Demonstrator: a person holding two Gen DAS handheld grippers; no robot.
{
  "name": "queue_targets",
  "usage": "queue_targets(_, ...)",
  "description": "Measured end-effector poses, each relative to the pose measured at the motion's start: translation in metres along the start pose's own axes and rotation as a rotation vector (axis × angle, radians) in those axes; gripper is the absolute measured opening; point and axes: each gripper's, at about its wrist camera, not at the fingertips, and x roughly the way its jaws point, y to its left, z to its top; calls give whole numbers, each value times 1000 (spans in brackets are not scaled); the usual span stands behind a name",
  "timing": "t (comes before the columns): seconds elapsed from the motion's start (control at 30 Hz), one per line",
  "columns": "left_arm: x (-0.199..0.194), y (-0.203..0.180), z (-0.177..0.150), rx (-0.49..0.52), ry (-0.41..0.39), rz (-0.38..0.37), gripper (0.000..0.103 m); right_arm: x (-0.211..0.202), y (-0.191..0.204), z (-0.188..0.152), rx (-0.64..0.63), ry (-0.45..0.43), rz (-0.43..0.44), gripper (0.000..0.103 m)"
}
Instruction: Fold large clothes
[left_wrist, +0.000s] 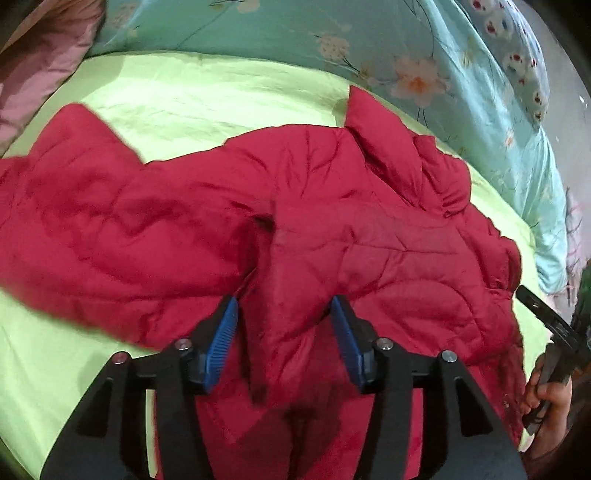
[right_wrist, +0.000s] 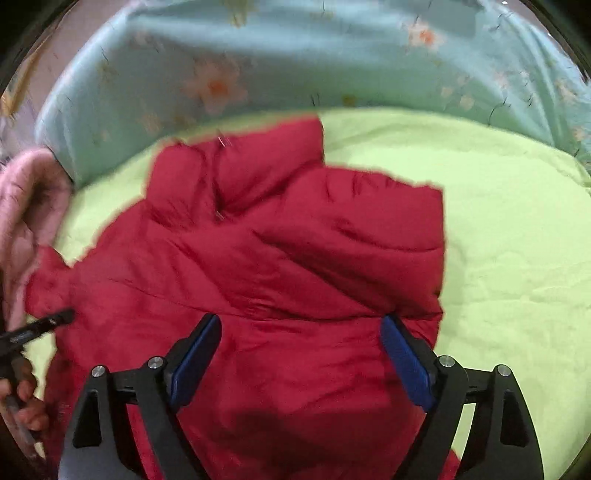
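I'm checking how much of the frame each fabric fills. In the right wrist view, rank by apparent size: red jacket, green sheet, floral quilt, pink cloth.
1. Red jacket and green sheet: look alike in area, and the jacket lies nearer the camera, so unranked.
2. Floral quilt.
3. Pink cloth, cut off at the edge.

No legible text, labels, brands or numbers in either wrist view; fabrics carry only printed flowers and small animal figures.
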Motion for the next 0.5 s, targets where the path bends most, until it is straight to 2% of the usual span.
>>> queue_targets(0.07,-12,8,-7,-20,-10,8,53,-26,6,-5,-2,-50,36,89)
queue_targets(0.2,-29,29,-19,-60,-33,39,59,-52,18,-16,1,-88,120,90)
queue_targets(0.5,-56,109,-25,-244,-92,88,59,-63,56,-32,-50,-55,241,90)
